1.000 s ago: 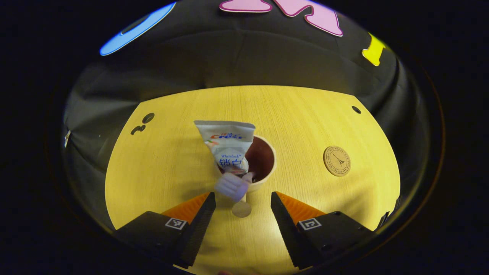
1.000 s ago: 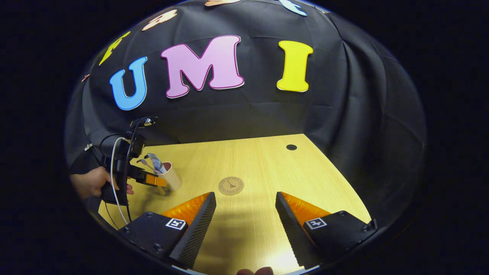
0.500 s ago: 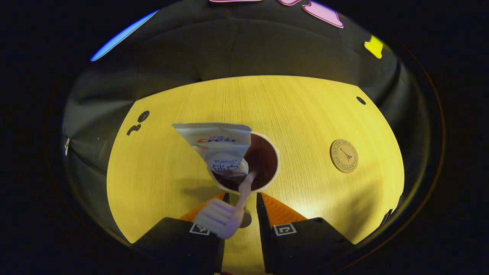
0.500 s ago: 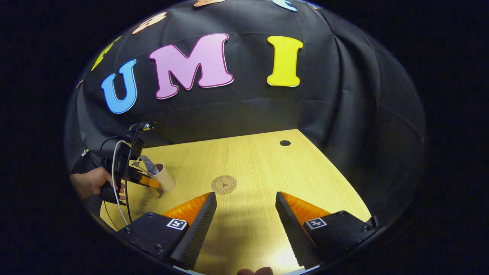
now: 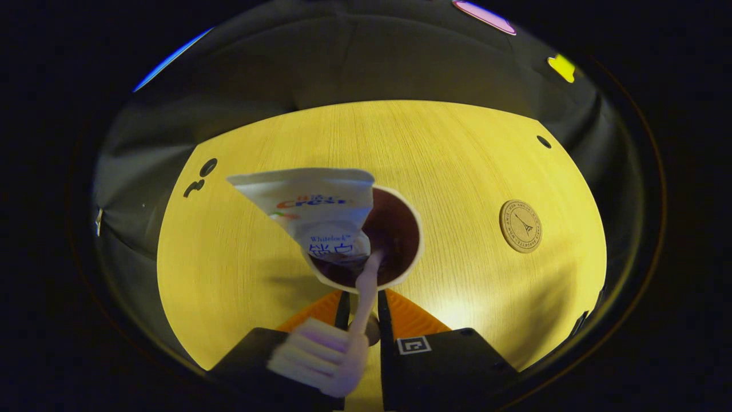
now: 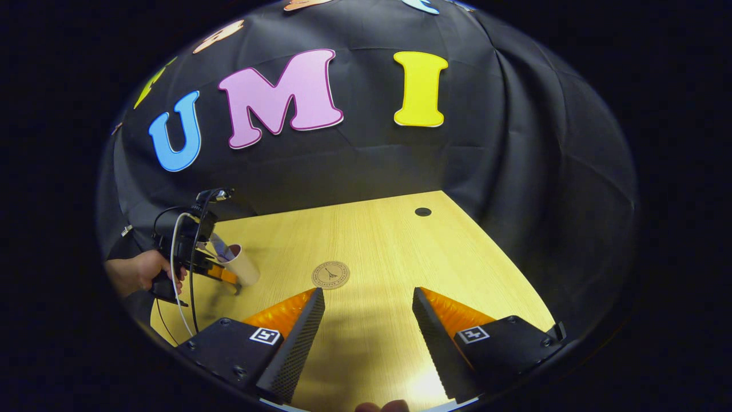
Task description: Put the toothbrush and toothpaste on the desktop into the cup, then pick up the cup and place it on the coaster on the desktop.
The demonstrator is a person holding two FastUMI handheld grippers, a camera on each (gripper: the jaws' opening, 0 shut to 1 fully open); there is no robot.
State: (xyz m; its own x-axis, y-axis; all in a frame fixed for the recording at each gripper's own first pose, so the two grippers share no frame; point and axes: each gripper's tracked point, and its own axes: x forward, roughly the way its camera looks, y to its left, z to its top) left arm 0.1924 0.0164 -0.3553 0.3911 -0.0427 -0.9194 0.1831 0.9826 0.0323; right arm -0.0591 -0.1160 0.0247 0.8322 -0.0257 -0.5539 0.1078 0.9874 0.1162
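A beige cup (image 5: 416, 232) with a dark inside holds a white toothpaste tube (image 5: 320, 206) and a pale toothbrush (image 5: 366, 286), whose head leans out toward the camera. My left gripper (image 5: 360, 297) is shut on the cup's handle at the near side. The round cork coaster (image 5: 521, 225) lies to the cup's right, apart from it. In the right gripper view, the cup (image 6: 245, 269) and left gripper (image 6: 220, 273) sit at the table's left, with the coaster (image 6: 330, 274) between them and my right gripper (image 6: 368, 297). That gripper is open above the table, holding nothing.
The wooden table (image 5: 457, 149) has a cable hole (image 5: 543, 141) at its far right and cut-outs (image 5: 207, 167) at its far left. A hand (image 6: 137, 274) holds the left gripper. The black cloth wall rises behind the table.
My left gripper went from wide open to shut on the cup's handle, moving in close to the cup. The right gripper has stayed open and drifted only slightly.
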